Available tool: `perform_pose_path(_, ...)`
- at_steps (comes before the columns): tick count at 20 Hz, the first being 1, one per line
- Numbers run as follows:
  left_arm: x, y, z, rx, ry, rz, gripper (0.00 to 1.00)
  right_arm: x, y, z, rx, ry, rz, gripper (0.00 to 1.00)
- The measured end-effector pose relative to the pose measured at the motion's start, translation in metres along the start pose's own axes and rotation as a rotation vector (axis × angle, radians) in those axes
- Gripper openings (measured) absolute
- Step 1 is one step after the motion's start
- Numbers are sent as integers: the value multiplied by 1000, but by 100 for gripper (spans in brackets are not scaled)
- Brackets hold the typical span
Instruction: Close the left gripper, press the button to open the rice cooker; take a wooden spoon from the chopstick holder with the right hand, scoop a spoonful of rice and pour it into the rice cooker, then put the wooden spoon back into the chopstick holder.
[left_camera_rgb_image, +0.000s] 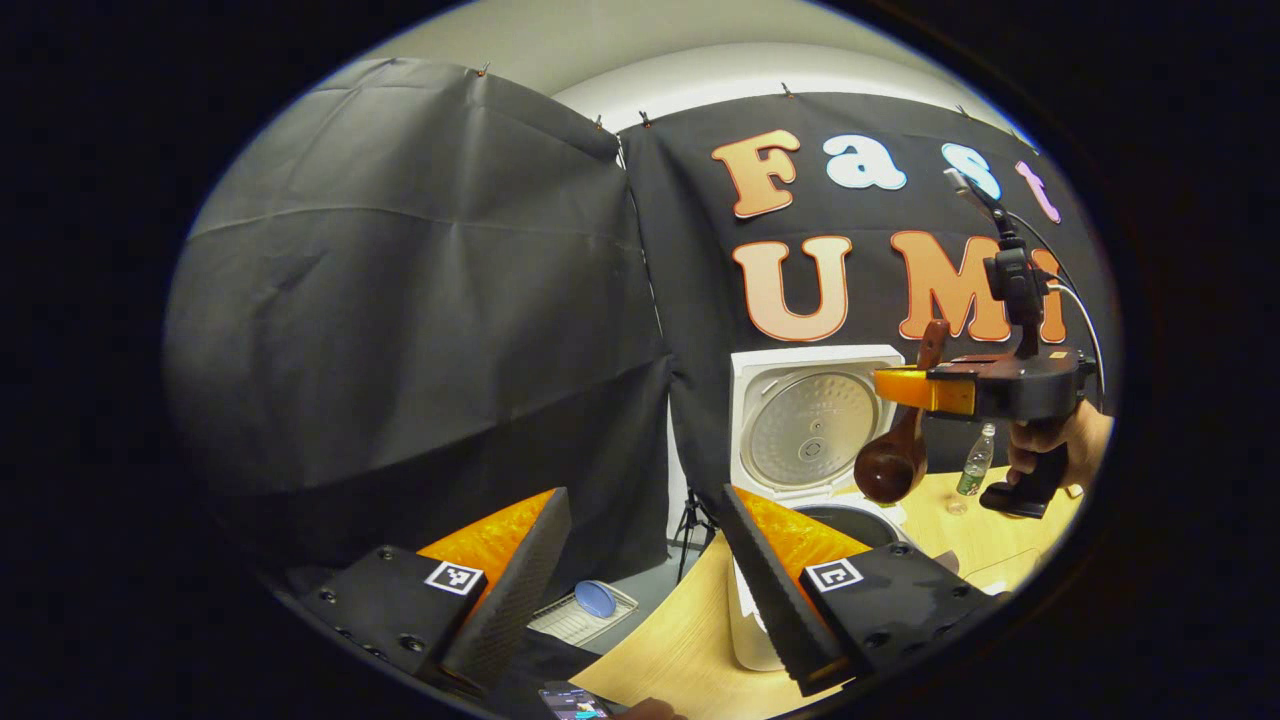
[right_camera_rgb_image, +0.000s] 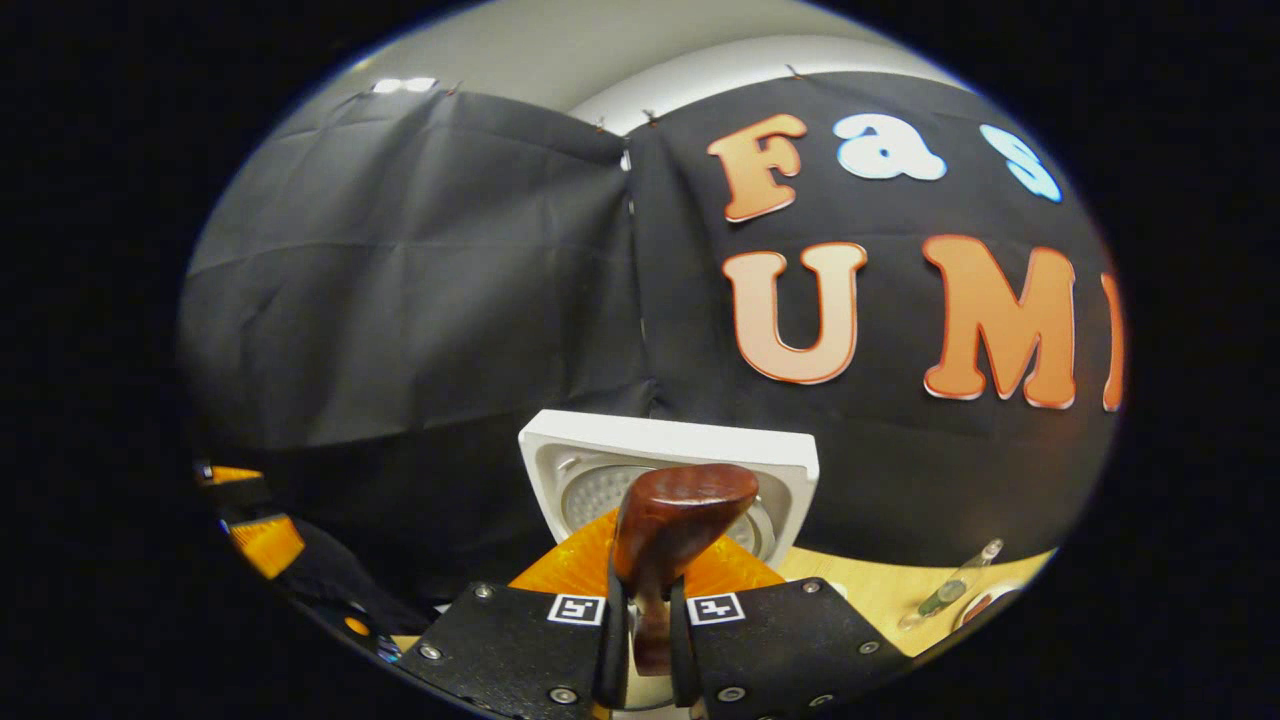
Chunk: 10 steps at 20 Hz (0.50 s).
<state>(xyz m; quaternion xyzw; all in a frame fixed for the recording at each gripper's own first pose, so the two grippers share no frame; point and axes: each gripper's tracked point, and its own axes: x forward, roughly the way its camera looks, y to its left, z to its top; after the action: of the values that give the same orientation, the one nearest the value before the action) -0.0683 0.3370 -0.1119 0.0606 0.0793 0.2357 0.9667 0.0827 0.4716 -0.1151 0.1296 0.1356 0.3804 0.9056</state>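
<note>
The white rice cooker (left_camera_rgb_image: 775, 372) stands on the wooden table (left_camera_rgb_image: 680, 640) with its lid (left_camera_rgb_image: 810, 425) raised and the dark inner pot (left_camera_rgb_image: 850, 520) showing below. My left gripper (left_camera_rgb_image: 640, 495) is open, empty, and near the cooker's left side. Farther off, my right gripper (left_camera_rgb_image: 925, 390), held by a hand (left_camera_rgb_image: 1055, 440), is shut on the handle of the wooden spoon (left_camera_rgb_image: 888, 465), whose bowl hangs down over the pot's right rim. In the right gripper view, the gripper (right_camera_rgb_image: 648, 600) pinches the spoon (right_camera_rgb_image: 685, 510) in front of the lid (right_camera_rgb_image: 670, 445). I cannot tell what the spoon holds.
A clear water bottle (left_camera_rgb_image: 975, 462) stands on the table behind the right gripper, seen again as the bottle (right_camera_rgb_image: 950, 590). A phone (left_camera_rgb_image: 570, 702) lies at the table's near edge. On the floor to the left sit a white rack with a blue object (left_camera_rgb_image: 595, 600) and a tripod (left_camera_rgb_image: 690, 520).
</note>
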Motion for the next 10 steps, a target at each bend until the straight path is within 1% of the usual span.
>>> perform_pose_path(3,-4,-21,5,-12,-1,-20,99,-25,-31,-1,187,15,-23,16)
perform_pose_path(5,-8,-41,8,-16,-2,-43,99,-43,-61,-2,281,16,-63,16)
perform_pose_path(6,-9,-51,9,-15,-3,-55,100,-54,-76,-5,307,20,-86,16)
perform_pose_path(10,-14,-92,19,-2,-17,-110,99,-108,-138,-18,362,27,-191,16)
